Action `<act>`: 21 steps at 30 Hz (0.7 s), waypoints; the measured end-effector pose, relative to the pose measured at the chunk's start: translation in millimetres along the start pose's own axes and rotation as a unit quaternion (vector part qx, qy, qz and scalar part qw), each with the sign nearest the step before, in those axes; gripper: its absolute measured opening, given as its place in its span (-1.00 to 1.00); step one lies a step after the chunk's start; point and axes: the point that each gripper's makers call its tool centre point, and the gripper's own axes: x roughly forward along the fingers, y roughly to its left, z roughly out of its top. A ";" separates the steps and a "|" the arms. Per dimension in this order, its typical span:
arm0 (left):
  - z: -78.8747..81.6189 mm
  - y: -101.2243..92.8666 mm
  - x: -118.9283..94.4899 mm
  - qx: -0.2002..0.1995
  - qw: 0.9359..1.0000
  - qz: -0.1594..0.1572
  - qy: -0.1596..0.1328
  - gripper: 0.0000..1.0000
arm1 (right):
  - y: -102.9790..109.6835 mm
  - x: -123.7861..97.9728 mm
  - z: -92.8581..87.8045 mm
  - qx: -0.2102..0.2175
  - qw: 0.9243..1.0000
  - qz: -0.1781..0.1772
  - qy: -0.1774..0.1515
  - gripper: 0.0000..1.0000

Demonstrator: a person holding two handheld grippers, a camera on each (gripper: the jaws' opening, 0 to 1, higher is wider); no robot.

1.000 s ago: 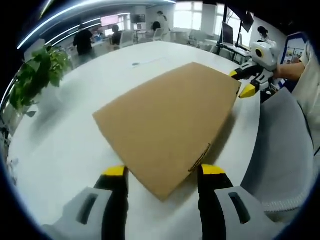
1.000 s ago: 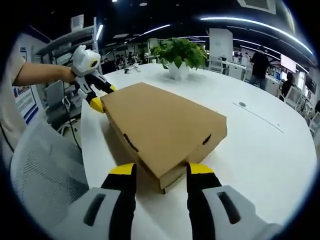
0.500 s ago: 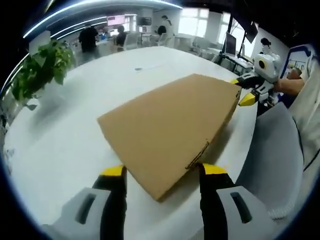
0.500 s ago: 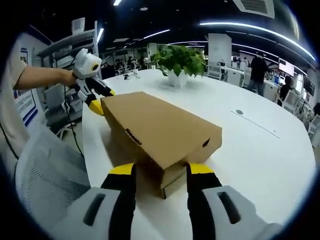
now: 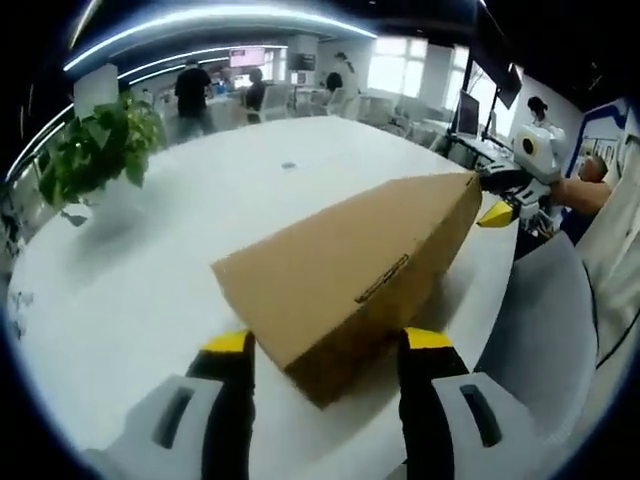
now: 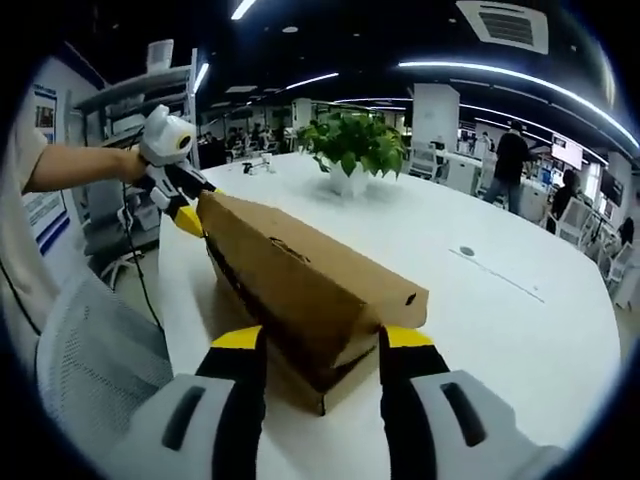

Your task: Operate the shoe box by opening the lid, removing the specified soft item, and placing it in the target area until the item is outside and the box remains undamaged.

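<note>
Both grippers, left gripper (image 5: 325, 345) and right gripper (image 6: 312, 340), have fingers spread astride the shoe box lid (image 6: 300, 275), half raised at frame centre; uneven lifting could tear its hinge.

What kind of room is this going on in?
Most likely an open-plan office. A big white table carries the cardboard shoe box and a potted plant; behind are monitors, rows of desks and long ceiling strip lights.

no legible text, box markings unreadable
</note>
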 end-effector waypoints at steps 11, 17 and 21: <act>26.9 10.7 -8.2 -0.002 0.999 0.023 -0.041 -0.02 | -15.1 -0.4 28.0 -0.014 0.999 -0.012 -0.028 -0.14; 38.2 16.8 -8.5 -0.006 0.998 0.035 -0.055 -0.08 | -21.6 1.2 38.3 -0.026 0.999 -0.013 -0.033 -0.13; 43.4 21.4 -8.6 -0.005 0.997 0.045 -0.058 -0.15 | -25.4 2.1 43.3 -0.030 0.999 -0.014 -0.034 -0.13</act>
